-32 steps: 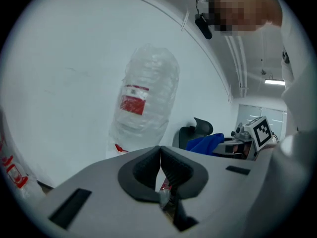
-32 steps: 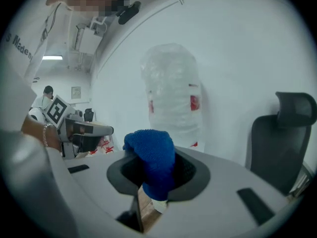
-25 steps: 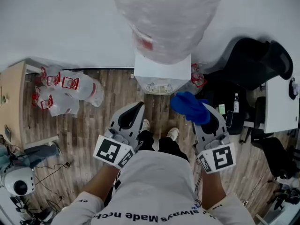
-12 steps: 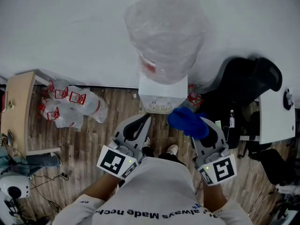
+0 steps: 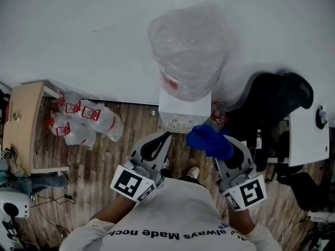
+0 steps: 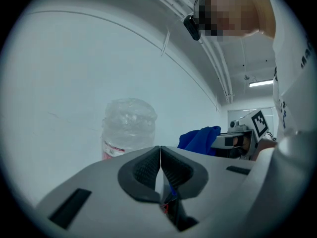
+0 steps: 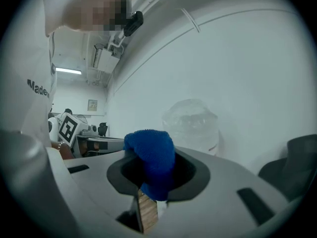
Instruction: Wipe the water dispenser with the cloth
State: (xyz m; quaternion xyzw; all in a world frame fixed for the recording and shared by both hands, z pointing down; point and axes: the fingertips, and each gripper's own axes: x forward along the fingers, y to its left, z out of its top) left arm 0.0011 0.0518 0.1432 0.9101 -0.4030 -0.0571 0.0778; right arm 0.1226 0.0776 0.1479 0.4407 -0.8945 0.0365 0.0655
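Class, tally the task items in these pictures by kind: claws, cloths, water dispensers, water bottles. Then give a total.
claws: 2 (left claw, right claw)
blue cloth: 1
water dispenser: 1
water bottle: 1
total: 5

The room is evenly, softly lit, and the white wall (image 5: 78, 35) looks pale and flat with no hard shadows. In the head view straight lines bow near the edges and the lower corners go dim. Both gripper views sit inside a dark round vignette with heavy fisheye bending. A ceiling strip light (image 6: 261, 83) glows at the right of the left gripper view. The clear bottle (image 5: 188, 51) carries a faint sheen.
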